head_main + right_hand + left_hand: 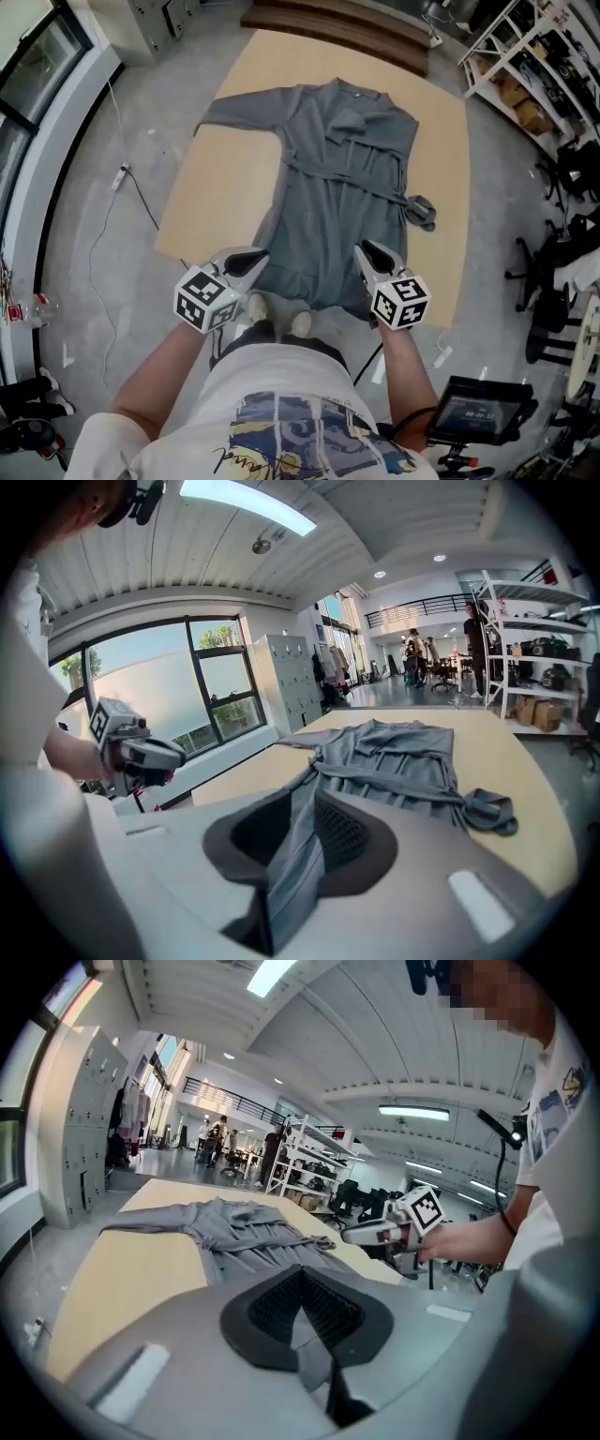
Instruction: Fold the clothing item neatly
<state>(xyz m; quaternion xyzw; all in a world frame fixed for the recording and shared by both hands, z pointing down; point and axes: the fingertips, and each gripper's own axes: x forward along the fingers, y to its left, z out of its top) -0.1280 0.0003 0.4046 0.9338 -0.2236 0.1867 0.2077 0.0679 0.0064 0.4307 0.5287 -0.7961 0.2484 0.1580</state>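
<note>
A grey robe-like garment [347, 187] lies spread lengthwise on the wooden table [234, 169], collar far, one sleeve out to the left. Its belt end [422, 211] trails off to the right. My left gripper [251, 262] is at the hem's near-left corner, and in the left gripper view its jaws [302, 1274] are shut with a sliver of grey cloth pinched between them. My right gripper [370, 255] is at the near-right hem. In the right gripper view it [314, 794] is shut on a thick fold of the garment [394, 752], which runs from the jaws up onto the table.
The person's feet [277, 319] stand at the table's near edge. White shelving [525, 56] and black office chairs [553, 281] stand to the right. A cable [122, 178] lies on the floor at the left, and a screen device [478, 412] is at the lower right.
</note>
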